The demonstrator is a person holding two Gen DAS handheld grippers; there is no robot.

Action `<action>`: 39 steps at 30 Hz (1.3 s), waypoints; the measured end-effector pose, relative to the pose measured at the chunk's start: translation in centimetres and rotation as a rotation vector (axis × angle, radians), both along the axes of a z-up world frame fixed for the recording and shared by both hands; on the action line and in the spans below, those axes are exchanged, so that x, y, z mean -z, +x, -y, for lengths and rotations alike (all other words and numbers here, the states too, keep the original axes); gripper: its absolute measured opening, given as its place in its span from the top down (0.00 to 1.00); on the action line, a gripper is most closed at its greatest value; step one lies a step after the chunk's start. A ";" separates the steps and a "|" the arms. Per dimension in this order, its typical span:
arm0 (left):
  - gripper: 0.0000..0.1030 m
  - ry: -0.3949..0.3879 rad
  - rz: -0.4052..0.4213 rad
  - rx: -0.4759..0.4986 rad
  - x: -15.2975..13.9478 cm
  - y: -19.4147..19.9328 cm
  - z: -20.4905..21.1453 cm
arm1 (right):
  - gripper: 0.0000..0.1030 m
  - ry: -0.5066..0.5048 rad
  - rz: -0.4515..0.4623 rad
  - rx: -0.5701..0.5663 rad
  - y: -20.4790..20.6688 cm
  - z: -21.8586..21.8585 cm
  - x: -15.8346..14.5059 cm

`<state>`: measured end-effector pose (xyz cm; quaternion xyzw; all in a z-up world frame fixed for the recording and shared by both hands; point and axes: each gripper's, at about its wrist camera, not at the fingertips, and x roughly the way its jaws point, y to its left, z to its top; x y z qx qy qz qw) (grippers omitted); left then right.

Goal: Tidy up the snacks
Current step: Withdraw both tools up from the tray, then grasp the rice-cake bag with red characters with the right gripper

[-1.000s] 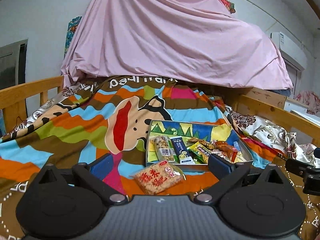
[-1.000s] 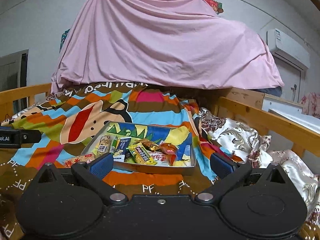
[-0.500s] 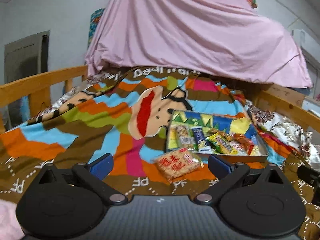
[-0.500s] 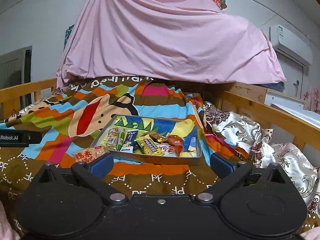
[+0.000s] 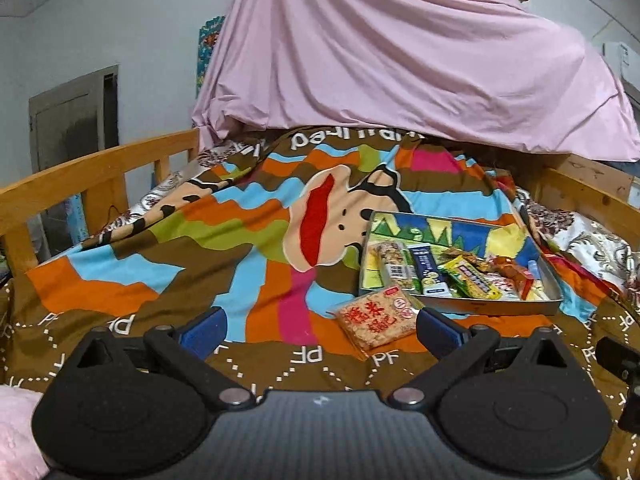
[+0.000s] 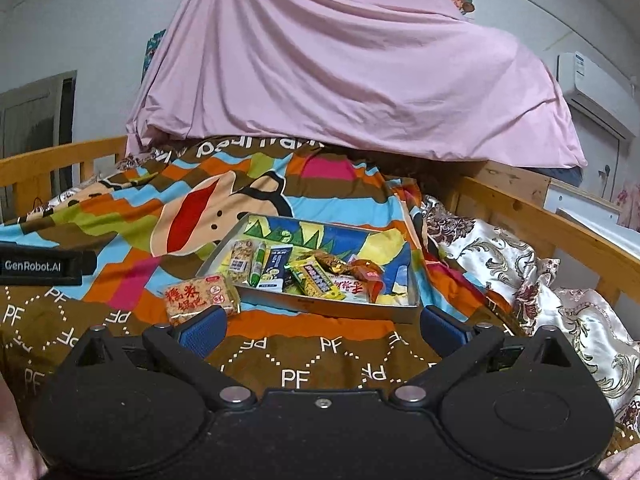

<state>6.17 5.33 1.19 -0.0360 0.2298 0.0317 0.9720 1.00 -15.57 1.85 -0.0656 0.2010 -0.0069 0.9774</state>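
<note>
A shallow metal tray [image 5: 472, 306] [image 6: 320, 307] with a colourful printed floor sits on the bedspread and holds several snack packets [image 5: 470, 278] [image 6: 316, 278]. A clear packet of rice crackers with red characters [image 5: 376, 320] [image 6: 198, 298] lies on the bedspread just outside the tray's near left corner. My left gripper [image 5: 320, 330] is open and empty, back from the packet. My right gripper [image 6: 322, 330] is open and empty, in front of the tray; the cracker packet lies just beyond its left finger.
The bed has wooden rails on the left [image 5: 80, 184] and right [image 6: 560, 232]. A pink sheet [image 5: 400, 60] hangs over the far end. A floral quilt [image 6: 520, 264] is bunched at the right. The left gripper's body shows at the left edge of the right wrist view [image 6: 40, 266].
Both grippers have drawn back from the tray and the left one has swung left, so tray and cracker packet sit further right in its view. Both stay open and empty.
</note>
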 end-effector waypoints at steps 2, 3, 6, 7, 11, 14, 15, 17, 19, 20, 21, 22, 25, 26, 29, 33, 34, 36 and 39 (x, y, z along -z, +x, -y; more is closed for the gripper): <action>0.00 -0.004 -0.005 -0.014 0.0 0.2 -0.1 | 0.01 0.003 -0.012 0.002 0.3 -0.1 -0.1; 0.00 -0.010 -0.007 -0.019 -0.1 0.2 -0.2 | 0.01 0.003 -0.019 0.002 0.5 -0.2 -0.1; 0.00 -0.029 -0.004 -0.027 -0.3 0.4 -0.7 | 0.01 0.000 -0.046 -0.006 1.3 -0.5 -0.2; 0.00 -0.029 -0.004 -0.027 -0.4 0.5 -0.8 | 0.01 -0.001 -0.054 -0.012 1.6 -0.5 -0.1; 0.00 -0.006 -0.038 -0.036 -0.8 2.3 -1.6 | 0.01 0.002 -0.098 -0.023 3.5 -0.7 0.6; 0.00 -0.001 -0.080 0.001 -0.9 5.0 -2.7 | 0.01 0.015 -0.140 -0.029 5.5 -0.9 1.5; 0.00 0.000 -0.091 0.026 -1.0 6.1 -3.2 | 0.01 0.018 -0.150 -0.033 6.1 -1.0 1.8; 0.00 0.017 -0.098 0.075 -0.9 8.0 -3.9 | 0.01 0.018 -0.167 -0.039 7.5 -1.1 2.4; 0.00 0.041 -0.101 0.118 -0.6 9.8 -4.3 | 0.01 0.017 -0.182 -0.042 8.8 -1.2 3.0; 0.00 0.042 -0.113 0.135 -0.3 10.8 -4.5 | 0.01 0.021 -0.190 -0.042 9.4 -1.2 3.2; 0.00 0.034 -0.129 0.150 0.0 11.8 -4.7 | 0.01 0.027 -0.199 -0.042 10.1 -1.2 3.5; 0.00 0.019 -0.147 0.163 0.2 12.6 -4.8 | 0.01 0.035 -0.208 -0.041 10.7 -1.3 3.8; 0.00 -0.036 -0.198 0.172 1.1 14.9 -5.4 | 0.01 0.064 -0.240 -0.040 12.5 -1.6 4.7; 0.00 -0.058 -0.217 0.170 1.3 15.8 -5.7 | 0.01 0.078 -0.256 -0.040 13.3 -2.0 5.1; 0.00 -0.110 -0.237 0.166 1.7 17.6 -6.2 | 0.01 0.126 -0.297 -0.042 15.7 -3.4 6.3; 0.00 -0.117 -0.235 0.162 2.4 19.7 -6.8 | 0.01 0.206 -0.348 -0.036 18.9 -6.1 7.6; 0.00 -0.112 -0.233 0.163 2.6 20.2 -6.8 | 0.01 0.230 -0.363 -0.027 19.7 -6.8 8.0; 0.00 -0.096 -0.234 0.157 3.2 21.2 -7.1 | 0.01 0.280 -0.390 -0.004 21.2 -8.1 8.7; 0.00 -0.094 -0.251 0.131 4.2 22.1 -7.8 | 0.01 0.342 -0.419 0.051 23.0 -9.8 9.5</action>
